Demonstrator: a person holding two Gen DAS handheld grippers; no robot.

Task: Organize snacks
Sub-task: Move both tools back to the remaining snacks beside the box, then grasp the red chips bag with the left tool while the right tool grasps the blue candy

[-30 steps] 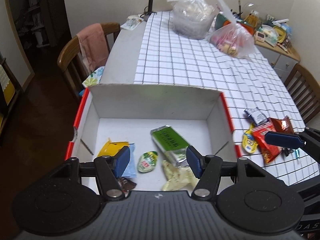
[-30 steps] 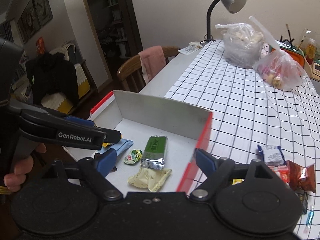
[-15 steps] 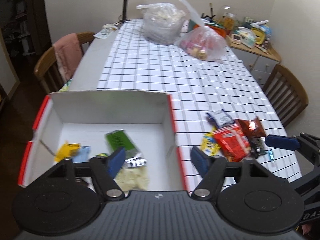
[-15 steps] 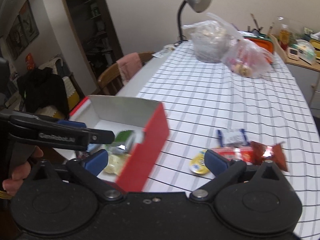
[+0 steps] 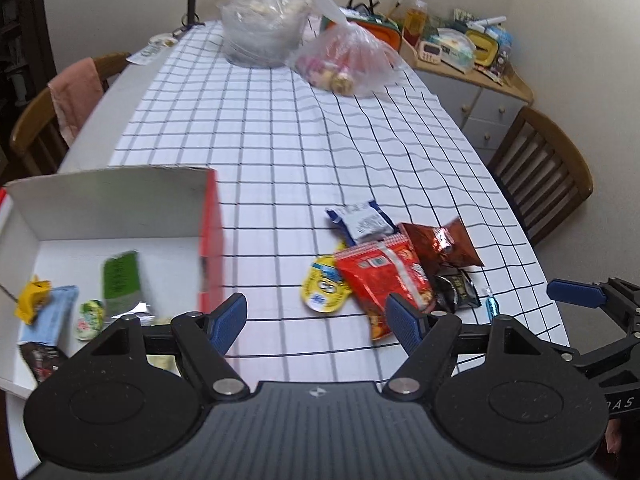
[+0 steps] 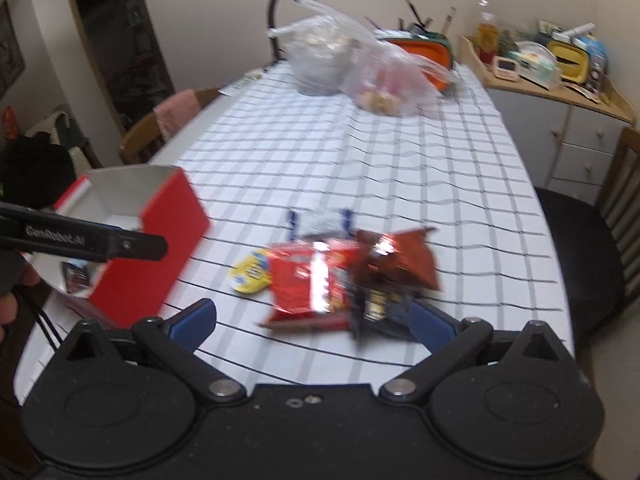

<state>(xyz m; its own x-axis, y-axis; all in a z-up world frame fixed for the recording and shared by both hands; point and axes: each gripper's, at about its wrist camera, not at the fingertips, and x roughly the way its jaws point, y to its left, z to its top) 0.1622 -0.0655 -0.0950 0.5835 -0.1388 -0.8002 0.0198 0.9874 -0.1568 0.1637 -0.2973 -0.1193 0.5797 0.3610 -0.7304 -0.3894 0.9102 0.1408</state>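
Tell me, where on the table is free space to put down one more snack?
The checked cloth is bare between the box and the snack pile, and from there back to the plastic bags. The pile itself is crowded, packets overlapping.

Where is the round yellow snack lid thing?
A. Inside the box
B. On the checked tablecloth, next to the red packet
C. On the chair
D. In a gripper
B: the round yellow snack lies on the tablecloth, touching the red packet, outside the box.
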